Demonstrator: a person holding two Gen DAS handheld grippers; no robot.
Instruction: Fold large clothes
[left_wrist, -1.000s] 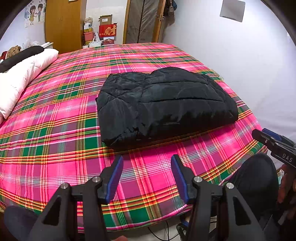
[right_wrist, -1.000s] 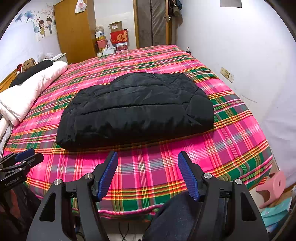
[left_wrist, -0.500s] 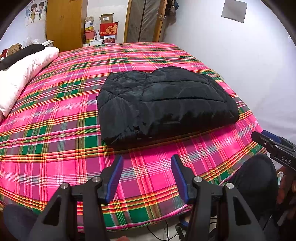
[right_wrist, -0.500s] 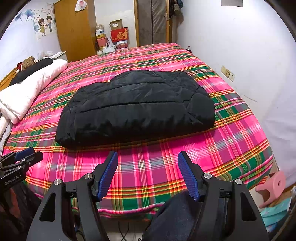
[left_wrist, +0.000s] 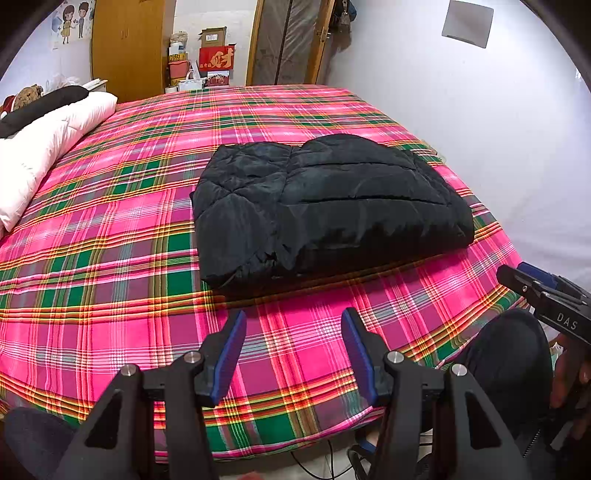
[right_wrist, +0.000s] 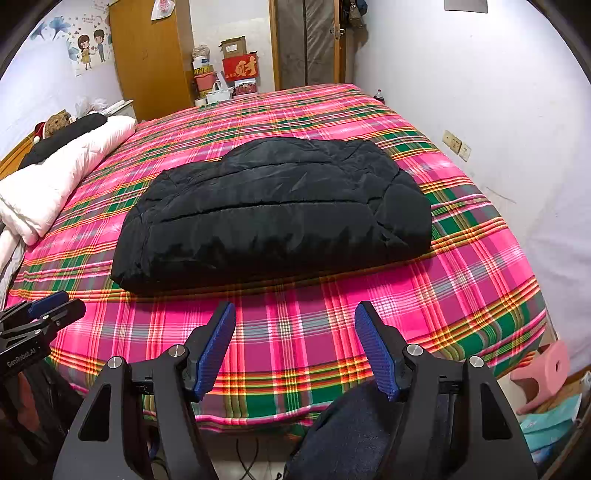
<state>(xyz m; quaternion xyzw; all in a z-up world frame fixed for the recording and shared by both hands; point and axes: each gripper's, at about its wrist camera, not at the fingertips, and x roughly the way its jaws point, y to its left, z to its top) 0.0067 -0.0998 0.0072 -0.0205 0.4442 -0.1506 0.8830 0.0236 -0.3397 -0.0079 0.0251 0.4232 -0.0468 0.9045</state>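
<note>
A black quilted jacket (left_wrist: 325, 206) lies folded into a thick bundle on the pink plaid bed (left_wrist: 110, 229). It also shows in the right wrist view (right_wrist: 273, 210). My left gripper (left_wrist: 291, 317) is open and empty, held near the bed's front edge, short of the jacket's near left corner. My right gripper (right_wrist: 295, 310) is open and empty, held near the front edge in front of the jacket's middle. Each gripper shows at the edge of the other's view: the right one (left_wrist: 539, 295), the left one (right_wrist: 40, 317).
A white duvet (left_wrist: 48, 147) with a black pillow lies along the bed's left side. A white wall (right_wrist: 498, 110) runs close along the right. A wardrobe and boxes (right_wrist: 236, 70) stand behind the bed. A pink stool (right_wrist: 543, 369) sits on the floor at right.
Both grippers have drifted slightly, so the jacket sits a little lower in the views. The jacket has not moved and both grippers stay open.
</note>
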